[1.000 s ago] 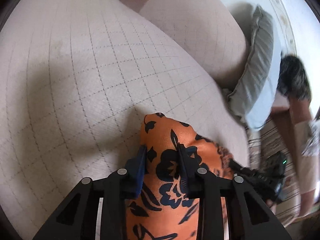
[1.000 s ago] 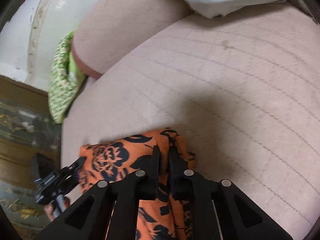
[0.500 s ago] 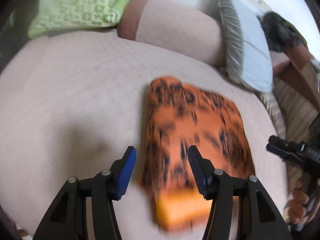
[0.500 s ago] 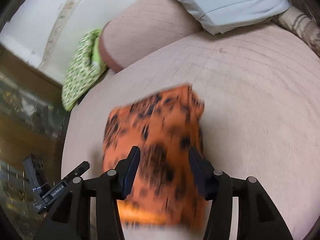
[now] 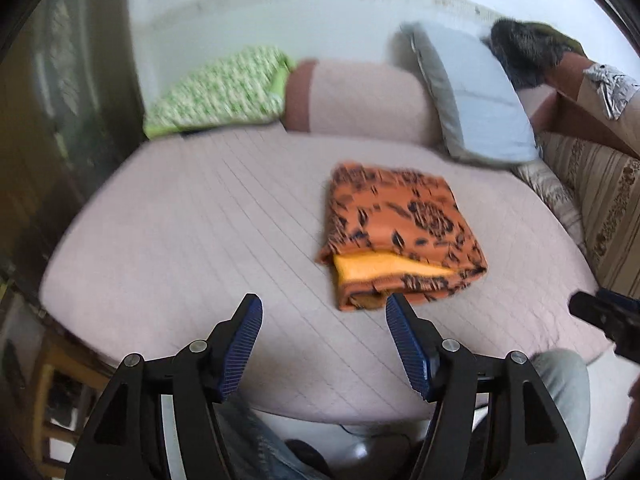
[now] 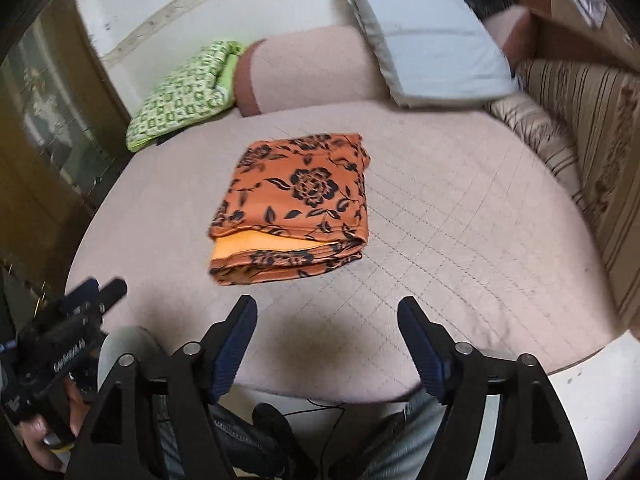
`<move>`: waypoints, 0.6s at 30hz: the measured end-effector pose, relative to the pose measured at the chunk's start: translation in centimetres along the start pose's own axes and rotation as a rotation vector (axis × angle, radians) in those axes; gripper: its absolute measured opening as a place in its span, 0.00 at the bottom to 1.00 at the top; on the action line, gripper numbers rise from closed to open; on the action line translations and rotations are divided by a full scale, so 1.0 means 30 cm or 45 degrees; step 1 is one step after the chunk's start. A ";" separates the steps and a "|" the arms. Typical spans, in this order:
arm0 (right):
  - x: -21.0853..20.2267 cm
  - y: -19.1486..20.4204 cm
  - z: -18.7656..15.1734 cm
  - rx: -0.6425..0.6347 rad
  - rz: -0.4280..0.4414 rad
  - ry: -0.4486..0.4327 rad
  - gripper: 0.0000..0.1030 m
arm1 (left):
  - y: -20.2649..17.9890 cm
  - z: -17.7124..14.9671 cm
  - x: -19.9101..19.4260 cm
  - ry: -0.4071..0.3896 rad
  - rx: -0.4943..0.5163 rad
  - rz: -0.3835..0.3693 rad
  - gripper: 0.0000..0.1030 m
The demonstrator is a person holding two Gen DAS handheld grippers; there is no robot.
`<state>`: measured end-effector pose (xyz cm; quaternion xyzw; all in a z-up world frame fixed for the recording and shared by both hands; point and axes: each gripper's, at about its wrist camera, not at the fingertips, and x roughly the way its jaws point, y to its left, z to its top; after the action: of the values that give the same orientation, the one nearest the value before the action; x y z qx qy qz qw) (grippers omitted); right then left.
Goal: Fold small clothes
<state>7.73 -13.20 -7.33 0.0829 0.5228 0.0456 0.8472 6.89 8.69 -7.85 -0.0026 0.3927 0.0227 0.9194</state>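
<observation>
My left hand-held gripper [image 5: 323, 312] is released, blue ribbed pads [image 5: 244, 344] spread wide, nothing between them. My right hand-held gripper [image 6: 327, 314] is likewise released and empty, jaws wide apart, above the near edge of the bed [image 6: 460, 240]. In the right wrist view the left unit shows at lower left as a black body with white lettering, too blurred to read. Below both grippers: my knees in grey-blue denim [image 6: 400, 440].

Surface: bed with a pale pink quilted cover, stitched in a square grid, matte, slightly worn, rounded by the lens.

Folded garment [image 6: 294, 208]: lies on the bed just beyond both grippers, touching neither. Orange fabric with black rose-and-leaf print, folded to a compact rectangle of several layers; a plain yellow-orange inner face shows at the near open edge [image 5: 380, 266].

Farther back: pink cylindrical bolster [image 6: 312, 72] with a darker brown end cap, against the wall. To its left, a green-and-white patterned folded cloth [image 6: 180, 96]. To its right, a light blue pillow [image 6: 432, 40] with grey piping, leaning tilted. Beyond that, dark furry fabric [image 5: 524, 52] and a striped beige floral cushion [image 6: 592, 128] at right.

Room: white wall with a scuffed band [image 5: 280, 0]; dark wood-framed glass panel at left [image 6: 44, 112].
</observation>
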 end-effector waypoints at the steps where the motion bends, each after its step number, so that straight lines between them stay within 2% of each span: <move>1: -0.029 0.013 -0.009 -0.009 -0.007 -0.022 0.74 | 0.004 -0.010 -0.043 -0.043 0.000 0.034 0.63; 3: -0.095 0.043 -0.023 -0.013 -0.011 -0.067 0.75 | 0.016 -0.037 -0.135 -0.098 0.002 0.083 0.63; 8: -0.222 0.085 -0.047 0.003 0.022 -0.142 0.75 | 0.010 -0.097 -0.258 -0.068 0.064 0.017 0.64; 12: -0.277 0.110 -0.060 -0.006 0.031 -0.174 0.75 | 0.024 -0.128 -0.328 -0.053 0.047 -0.003 0.64; 16: -0.305 0.116 -0.070 -0.004 -0.002 -0.181 0.75 | 0.059 -0.117 -0.427 -0.023 0.022 -0.026 0.64; 18: -0.318 0.114 -0.071 -0.003 -0.009 -0.191 0.75 | 0.071 -0.093 -0.434 -0.030 0.030 -0.038 0.64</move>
<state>1.58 -11.20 0.76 0.0831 0.4582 0.0369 0.8842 -4.21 10.25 -0.34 0.0027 0.3819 0.0044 0.9242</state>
